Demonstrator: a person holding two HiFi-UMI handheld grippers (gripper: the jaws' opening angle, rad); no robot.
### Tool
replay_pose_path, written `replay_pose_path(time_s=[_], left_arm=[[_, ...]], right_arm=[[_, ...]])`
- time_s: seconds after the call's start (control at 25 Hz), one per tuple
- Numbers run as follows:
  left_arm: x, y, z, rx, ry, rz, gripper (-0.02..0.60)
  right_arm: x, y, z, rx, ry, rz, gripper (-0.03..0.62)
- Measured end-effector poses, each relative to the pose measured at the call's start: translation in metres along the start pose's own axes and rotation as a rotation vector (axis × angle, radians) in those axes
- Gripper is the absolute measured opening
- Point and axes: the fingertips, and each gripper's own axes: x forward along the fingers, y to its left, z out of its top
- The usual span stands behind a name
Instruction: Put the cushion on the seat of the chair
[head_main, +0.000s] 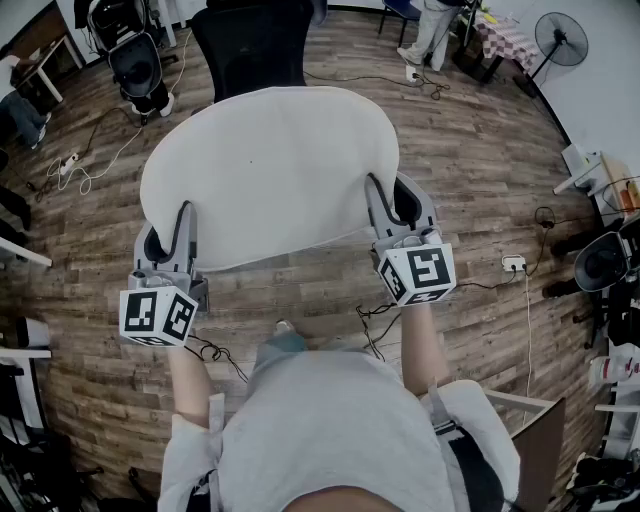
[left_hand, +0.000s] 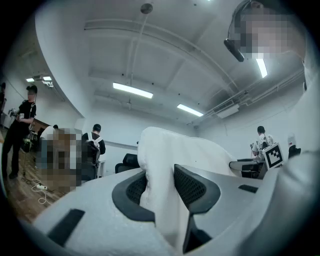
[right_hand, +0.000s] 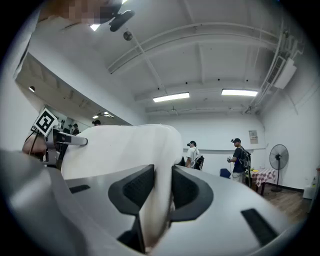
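Note:
A white rounded cushion (head_main: 268, 172) hangs flat in the air in front of me, over the wooden floor. My left gripper (head_main: 183, 225) is shut on its near left edge, and my right gripper (head_main: 375, 195) is shut on its near right edge. The left gripper view shows the cushion (left_hand: 162, 165) pinched between that gripper's dark pads (left_hand: 192, 186). The right gripper view shows the same grip, with the cushion (right_hand: 125, 145) squeezed between the pads (right_hand: 134, 189). A black chair (head_main: 250, 45) stands just beyond the cushion's far edge; the cushion hides its seat.
Cables and a power strip (head_main: 70, 165) lie on the floor at the left, more cables (head_main: 515, 264) at the right. Another black chair (head_main: 135, 60) stands far left. A fan (head_main: 560, 40) and a person (head_main: 430, 30) are at the far right.

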Motion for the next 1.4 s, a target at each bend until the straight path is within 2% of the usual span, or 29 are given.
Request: replay_pose_path(time_s=[0.64,1.0,1.4], left_arm=[[0.026,0.035,-0.006,-0.021,0.004,-0.046,0.117],[0.039,0.069,-0.013,-0.026,0.005,-0.078,0.117],[0.061,0.088,-0.026,-0.069,0.013,-0.092,0.117]], right_arm=[[0.035,0.01,-0.006,-0.004,0.012,-0.04,0.084],[0.061,0.027,-0.016,0.028,0.027,-0.061,0.084],[0.086,0.024,-0.022,0.021,0.039,-0.073,0.084]])
